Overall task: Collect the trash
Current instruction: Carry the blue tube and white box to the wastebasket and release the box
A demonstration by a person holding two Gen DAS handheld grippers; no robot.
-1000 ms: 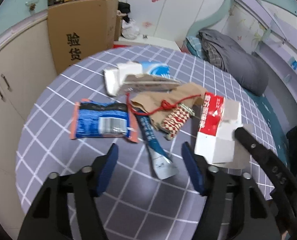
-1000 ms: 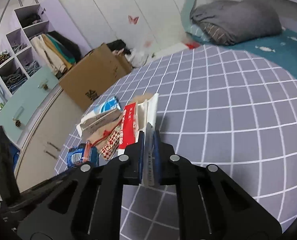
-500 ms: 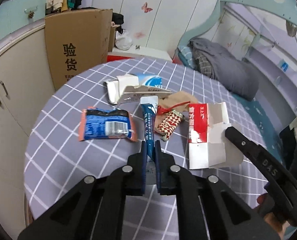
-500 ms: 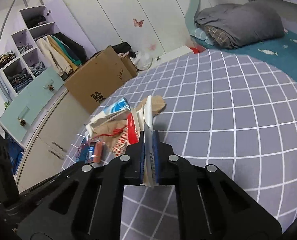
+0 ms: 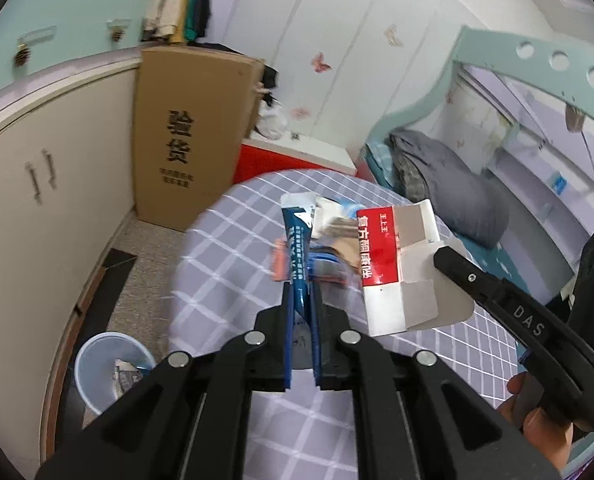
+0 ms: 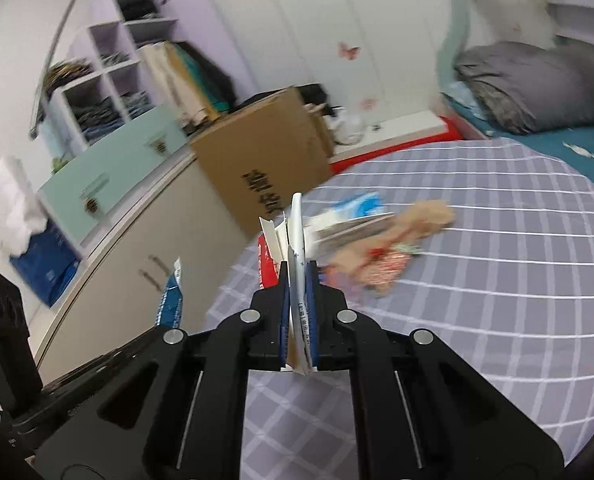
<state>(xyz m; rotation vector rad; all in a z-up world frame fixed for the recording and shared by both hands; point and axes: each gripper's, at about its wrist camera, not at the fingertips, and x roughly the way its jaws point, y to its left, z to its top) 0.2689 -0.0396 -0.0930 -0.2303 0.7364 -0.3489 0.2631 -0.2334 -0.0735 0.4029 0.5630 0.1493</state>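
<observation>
The blue tube (image 5: 297,256) stands up out of the left claw (image 5: 301,320), which is clenched on its lower end, its flat tail lifted clear of the desk (image 5: 225,248). Just right of it in the left view hangs the red-and-white carton (image 5: 393,264), flattened and gripped by one flap in the right claw (image 6: 298,300), whose jaws are clamped tight on the white card. More trash lies far on the desk: a white-and-blue box (image 6: 357,206), a tan paper scrap (image 6: 421,218) with a red patterned wrapper (image 6: 385,270) beside it, and a blurred blue packet behind the tube. Down on the floor at the near left of the left view sits a pale plastic bin (image 5: 109,368) with something already in it, which I judge to be where both pieces go; a tall cardboard box (image 5: 193,136) leans against the cabinets beyond it. The risks from here, as I read them: the carton is held by a thin flap only, so a quick swing could let it twist, tear or slip free short of the bin. The tube is slick and pinched near one end, so it could slide out or pivot. Both claws need the same small bin mouth, so they may collide, or one piece may bounce off the rim onto the floor.
</observation>
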